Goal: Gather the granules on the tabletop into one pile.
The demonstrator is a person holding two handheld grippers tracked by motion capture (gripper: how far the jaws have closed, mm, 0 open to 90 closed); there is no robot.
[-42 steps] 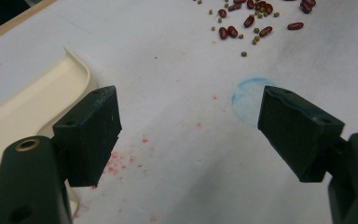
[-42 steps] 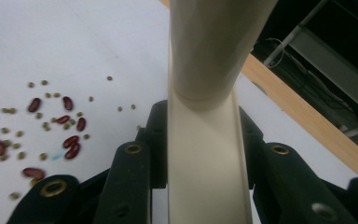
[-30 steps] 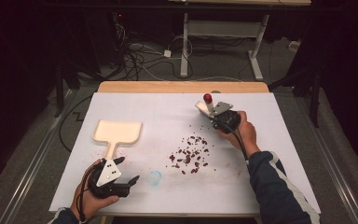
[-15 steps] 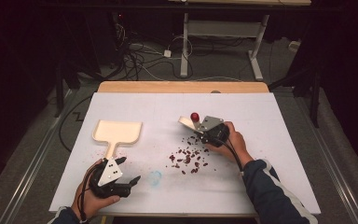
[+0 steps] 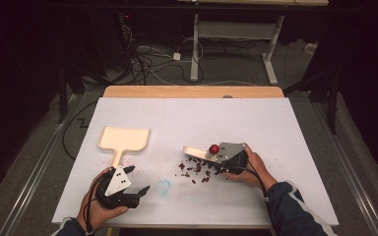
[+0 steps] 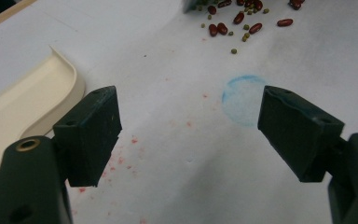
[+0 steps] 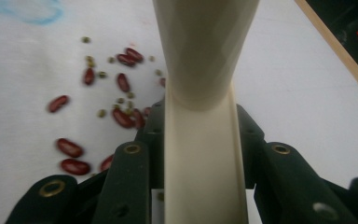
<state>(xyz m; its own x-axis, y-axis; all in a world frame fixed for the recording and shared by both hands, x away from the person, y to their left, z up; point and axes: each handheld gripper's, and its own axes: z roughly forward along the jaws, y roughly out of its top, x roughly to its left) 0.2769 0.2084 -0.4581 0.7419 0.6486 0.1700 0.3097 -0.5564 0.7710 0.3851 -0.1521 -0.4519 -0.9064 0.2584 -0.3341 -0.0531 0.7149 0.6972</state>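
Observation:
A scatter of red and small green beans point(image 5: 194, 169) lies mid-table on the white sheet; the beans point(image 7: 121, 84) sit just left of my right jaws. My right gripper point(image 5: 209, 156) is shut on the handle of a cream hand tool point(image 7: 200, 140), whose wider end point(image 5: 192, 150) reaches left over the far edge of the beans. A cream dustpan point(image 5: 124, 138) lies flat at the left. Below its handle my left gripper point(image 5: 139, 179) rests open on the sheet, nothing between its jaws point(image 6: 191, 130). The dustpan's rim point(image 6: 28, 102) is beside the left jaw.
A faint blue circle point(image 5: 164, 187) is drawn on the sheet between the left gripper and the beans, also the blue circle point(image 6: 243, 99). The table's wooden far edge point(image 5: 192, 91) borders a floor with cables and desk legs. Red stains dot the sheet near the left gripper.
My right gripper has carried the cream tool from the far right of the table leftward and nearer, down to the bean scatter. The left gripper has stayed put.

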